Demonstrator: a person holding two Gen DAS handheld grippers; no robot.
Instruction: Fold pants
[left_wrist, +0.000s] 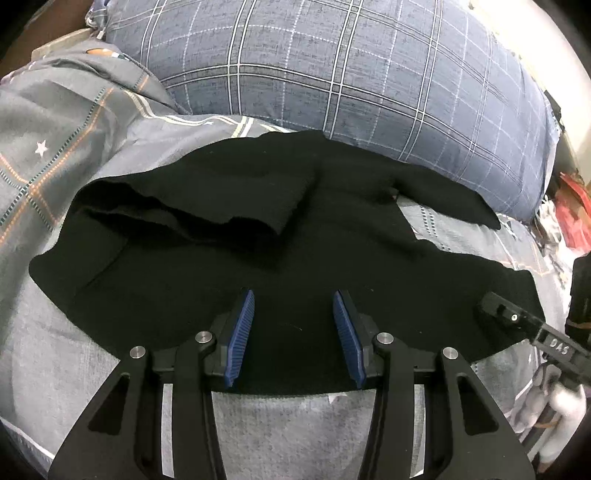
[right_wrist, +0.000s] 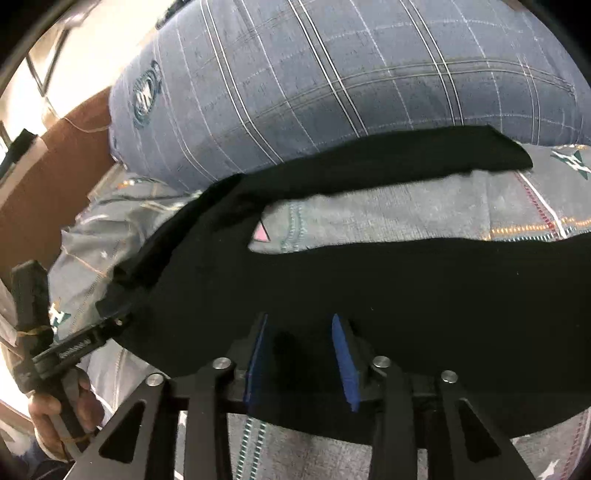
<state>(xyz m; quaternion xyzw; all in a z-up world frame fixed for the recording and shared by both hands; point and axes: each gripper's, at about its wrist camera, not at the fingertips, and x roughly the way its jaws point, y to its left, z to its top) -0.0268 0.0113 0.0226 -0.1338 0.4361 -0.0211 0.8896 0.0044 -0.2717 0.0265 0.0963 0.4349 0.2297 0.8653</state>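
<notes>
Black pants (left_wrist: 229, 236) lie spread on the grey bed cover, with a fold of cloth bunched on top at the left. In the right wrist view the pants (right_wrist: 424, 280) show two legs split apart, the far leg (right_wrist: 406, 158) against the pillow. My left gripper (left_wrist: 293, 306) is open, its blue pads over the near edge of the pants, holding nothing. My right gripper (right_wrist: 299, 328) is open over the near leg. The right gripper's tip also shows in the left wrist view (left_wrist: 502, 314) on the pants' right edge. The left gripper shows at the left of the right wrist view (right_wrist: 107, 317).
A big blue plaid pillow (left_wrist: 332, 74) lies just behind the pants, also seen in the right wrist view (right_wrist: 332, 81). The grey patterned bed cover (left_wrist: 55, 147) surrounds them. Red items (left_wrist: 572, 210) sit off the bed at right. A brown headboard (right_wrist: 48, 177) stands at left.
</notes>
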